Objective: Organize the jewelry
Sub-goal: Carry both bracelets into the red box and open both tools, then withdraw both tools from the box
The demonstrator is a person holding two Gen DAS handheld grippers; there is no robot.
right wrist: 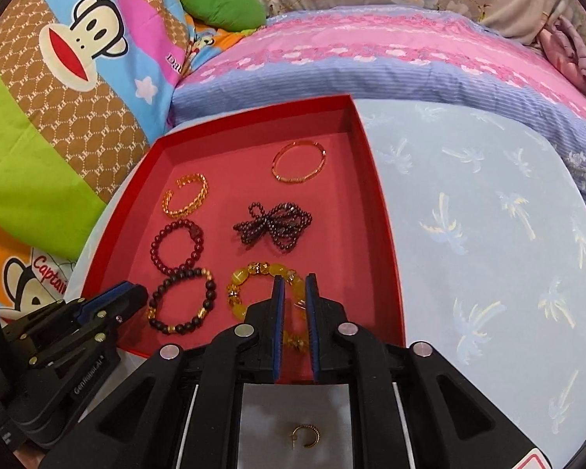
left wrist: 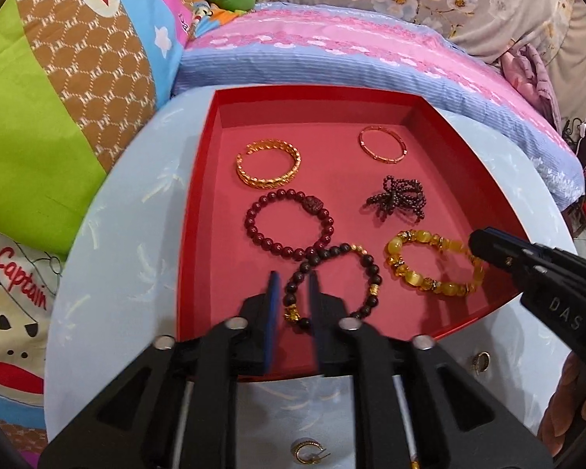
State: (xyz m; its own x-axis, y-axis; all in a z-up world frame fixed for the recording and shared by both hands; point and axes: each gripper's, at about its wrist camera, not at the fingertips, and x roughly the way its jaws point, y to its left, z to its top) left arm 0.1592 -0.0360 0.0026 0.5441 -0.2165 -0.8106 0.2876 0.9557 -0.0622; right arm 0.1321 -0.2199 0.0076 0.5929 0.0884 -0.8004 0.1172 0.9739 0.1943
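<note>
The right gripper (right wrist: 295, 293) covers the near side of the yellow bracelet (right wrist: 250, 273); the small ring (left wrist: 481, 361) on the counter (left wrist: 117, 273) is too blurry to make out.

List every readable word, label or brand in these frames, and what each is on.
"DAS": right gripper body, lettering cut off.
"GenRobot.AI": left gripper body, small.
"Captain": monkey-print blanket, red script.
Other blanket lettering near the star: partly hidden, unreadable.

Both grippers, left (left wrist: 293, 289) and right (right wrist: 295, 293), are black with blue-padded jaws and silver pivot pins.
</note>
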